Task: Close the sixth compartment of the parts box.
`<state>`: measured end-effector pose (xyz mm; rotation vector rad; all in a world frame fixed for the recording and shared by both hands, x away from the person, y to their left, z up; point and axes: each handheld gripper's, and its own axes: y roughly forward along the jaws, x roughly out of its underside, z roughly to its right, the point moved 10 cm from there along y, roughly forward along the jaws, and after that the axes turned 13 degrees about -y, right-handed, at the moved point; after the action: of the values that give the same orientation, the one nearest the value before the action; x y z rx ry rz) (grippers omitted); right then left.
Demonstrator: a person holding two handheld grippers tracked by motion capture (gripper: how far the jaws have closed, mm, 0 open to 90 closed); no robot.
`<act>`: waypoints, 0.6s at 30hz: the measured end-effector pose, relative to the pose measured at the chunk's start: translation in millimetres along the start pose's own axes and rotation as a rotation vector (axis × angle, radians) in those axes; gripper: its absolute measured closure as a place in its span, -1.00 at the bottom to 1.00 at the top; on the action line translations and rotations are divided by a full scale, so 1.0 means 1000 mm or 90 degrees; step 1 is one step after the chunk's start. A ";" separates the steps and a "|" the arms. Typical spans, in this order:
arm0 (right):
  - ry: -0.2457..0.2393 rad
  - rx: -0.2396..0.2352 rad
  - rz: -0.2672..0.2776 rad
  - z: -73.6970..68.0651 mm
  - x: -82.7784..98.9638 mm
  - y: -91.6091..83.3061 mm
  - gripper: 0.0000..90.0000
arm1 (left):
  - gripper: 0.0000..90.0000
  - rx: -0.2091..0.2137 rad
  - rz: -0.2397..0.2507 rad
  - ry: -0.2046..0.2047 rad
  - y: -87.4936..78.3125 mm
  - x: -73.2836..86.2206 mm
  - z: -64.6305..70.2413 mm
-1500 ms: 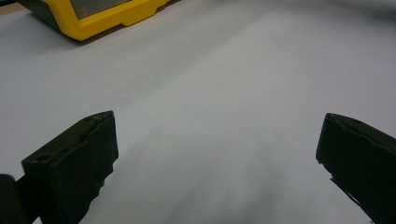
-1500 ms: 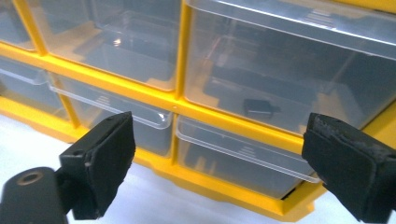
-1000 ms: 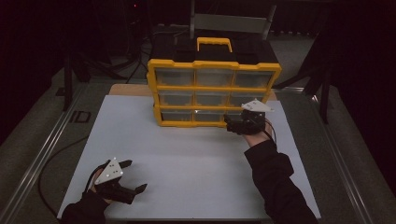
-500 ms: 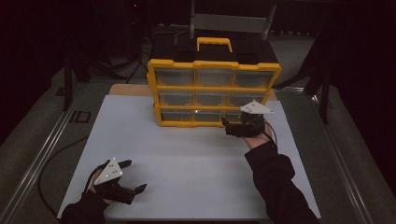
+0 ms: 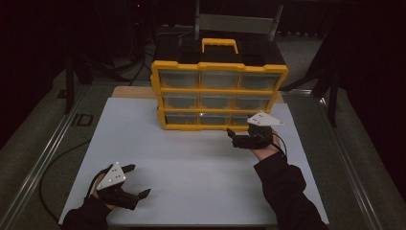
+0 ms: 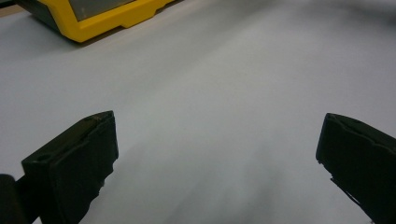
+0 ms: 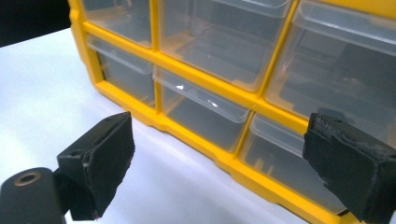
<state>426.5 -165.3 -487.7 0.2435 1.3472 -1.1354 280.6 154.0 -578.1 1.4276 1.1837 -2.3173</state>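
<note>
Yellow drawer cabinet (image 5: 218,93) faces open right tool (image 5: 238,139)

Dim room — white tabletop (image 5: 191,163), grey floor (image 5: 33,139), dark surroundings.

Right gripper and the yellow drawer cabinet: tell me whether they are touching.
Apart. In the right gripper view the right gripper stands open, and white table shows between its jaws and the drawer cabinet.
</note>
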 end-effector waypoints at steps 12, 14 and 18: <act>0.005 -0.041 0.008 -0.014 0.018 -0.008 -0.79 | -0.99 0.000 -0.002 0.000 0.000 0.000 0.000; 0.001 -0.039 0.006 -0.015 0.022 -0.008 -0.79 | -0.99 0.000 -0.002 0.000 0.000 0.000 0.000; -0.003 -0.041 0.005 -0.017 0.031 -0.009 -0.79 | -0.99 0.000 -0.002 0.000 0.000 0.000 0.000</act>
<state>403.2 -172.6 -514.9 0.1982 1.3749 -1.0837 280.5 154.0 -578.7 1.4260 1.1863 -2.3191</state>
